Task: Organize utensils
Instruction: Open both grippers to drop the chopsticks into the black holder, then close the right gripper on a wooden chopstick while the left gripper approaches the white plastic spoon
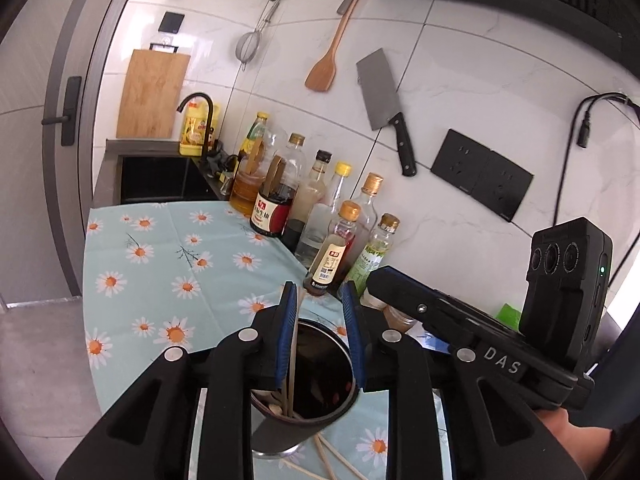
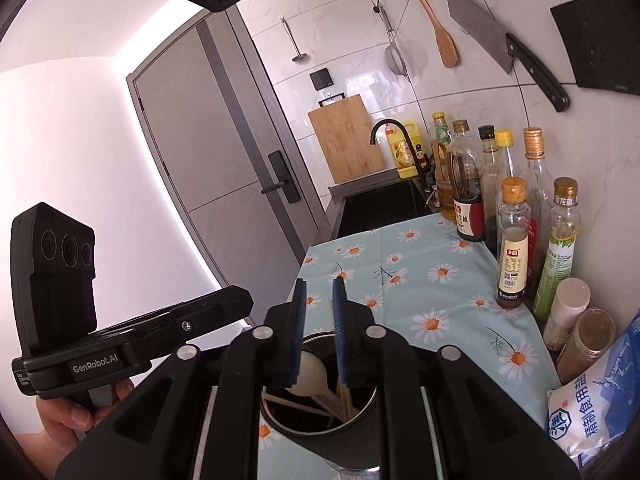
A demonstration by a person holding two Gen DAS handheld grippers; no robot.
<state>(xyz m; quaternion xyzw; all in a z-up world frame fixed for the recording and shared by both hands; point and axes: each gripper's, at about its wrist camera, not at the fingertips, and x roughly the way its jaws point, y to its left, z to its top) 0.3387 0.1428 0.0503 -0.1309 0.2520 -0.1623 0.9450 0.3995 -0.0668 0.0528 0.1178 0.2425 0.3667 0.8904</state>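
- Two grippers hang over one dark cylindrical utensil holder, which stands on the daisy-print cloth covering the counter.
- Left gripper: blue-padded jaws set apart about as wide as the holder's mouth. A pale chopstick lies against the inner face of the left pad and runs down into the holder; nothing is pinched between the two pads.
- Right gripper: jaws parted by a narrower gap, nothing between them. It hangs just above the holder's rim.
- Holder contents, right wrist view: a white spoon with its bowl up against the left jaw, and several wooden chopsticks leaning inside.
- Left wrist view: more loose chopsticks lie on the cloth at the holder's base, partly hidden by the gripper body.
- Back edge of counter: a row of sauce and oil bottles against the tiled wall.
- Wall: a cleaver, a wooden spatula and a wire strainer hang above the bottles.
- Far end: a black faucet over the sink, with a wooden cutting board leaning behind it.
- Right wrist view, lower right: a salt bag and two small jars.
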